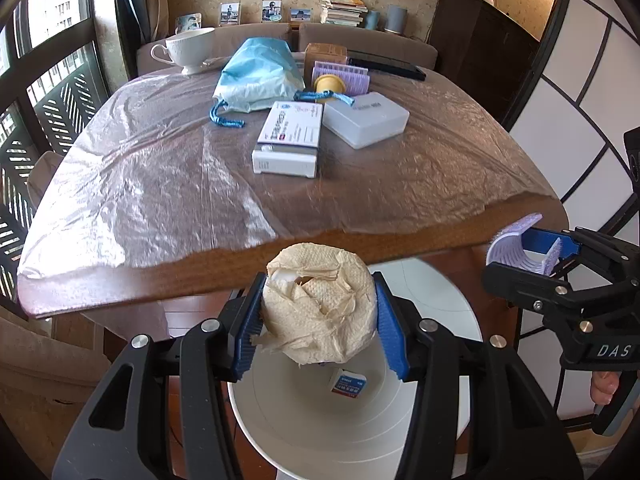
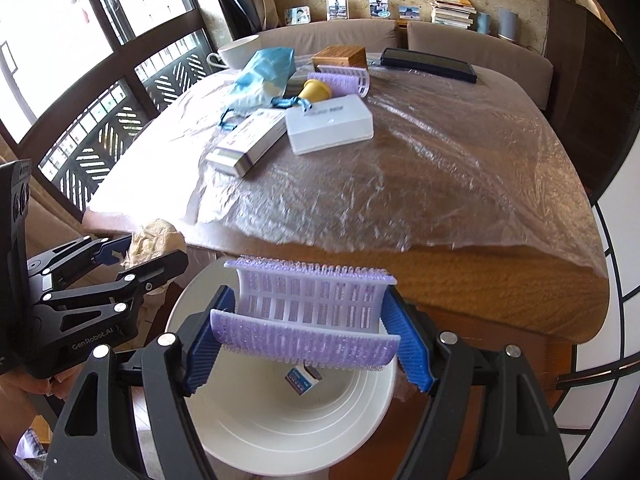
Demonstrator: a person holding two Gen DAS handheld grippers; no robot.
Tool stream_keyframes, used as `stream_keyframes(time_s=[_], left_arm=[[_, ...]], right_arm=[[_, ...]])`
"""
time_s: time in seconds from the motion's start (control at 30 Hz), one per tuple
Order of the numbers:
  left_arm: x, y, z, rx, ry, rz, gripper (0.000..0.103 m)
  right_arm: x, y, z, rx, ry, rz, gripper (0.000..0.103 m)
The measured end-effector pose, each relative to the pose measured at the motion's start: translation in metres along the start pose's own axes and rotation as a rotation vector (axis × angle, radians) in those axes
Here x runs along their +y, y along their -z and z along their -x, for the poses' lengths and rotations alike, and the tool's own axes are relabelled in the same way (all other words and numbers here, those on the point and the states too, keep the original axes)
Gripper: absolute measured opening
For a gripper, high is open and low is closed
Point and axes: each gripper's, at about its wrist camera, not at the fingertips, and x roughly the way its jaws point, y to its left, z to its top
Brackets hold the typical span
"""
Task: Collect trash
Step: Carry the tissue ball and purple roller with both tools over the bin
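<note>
My left gripper (image 1: 320,320) is shut on a crumpled beige paper wad (image 1: 320,308) and holds it above a white bin (image 1: 320,432) that stands on the floor by the table's near edge. A small blue-and-white carton (image 1: 347,385) lies inside the bin. My right gripper (image 2: 308,332) is shut on a purple plastic hair roller (image 2: 308,308), also above the bin (image 2: 280,432). Each gripper shows in the other's view: the right one (image 1: 532,250) at the right, the left one (image 2: 132,256) with the paper wad (image 2: 156,236) at the left.
The wooden table (image 1: 280,248) wears a clear plastic cover. On it are a white medicine box (image 1: 290,140), a white flat case (image 1: 366,118), a blue drawstring bag (image 1: 256,76), a yellow cup (image 1: 329,84), purple rollers (image 1: 344,76), a teacup (image 1: 190,50). A sofa stands behind.
</note>
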Motion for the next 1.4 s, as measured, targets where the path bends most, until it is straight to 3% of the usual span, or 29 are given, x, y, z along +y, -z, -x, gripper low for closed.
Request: stream_keyframes(time_s=[0.6, 1.4], left_arm=[[-0.007, 0.032, -0.008, 0.062, -0.005, -0.019, 0.052], [-0.006, 0.062, -0.056, 0.192, -0.043, -0.041, 0.052]], right_arm=[[0.007, 0.04, -0.017, 0.095, 0.012, 0.019, 0.073], [0.004, 0.06, -0.071, 0.202, 0.037, 0.013, 0.073]])
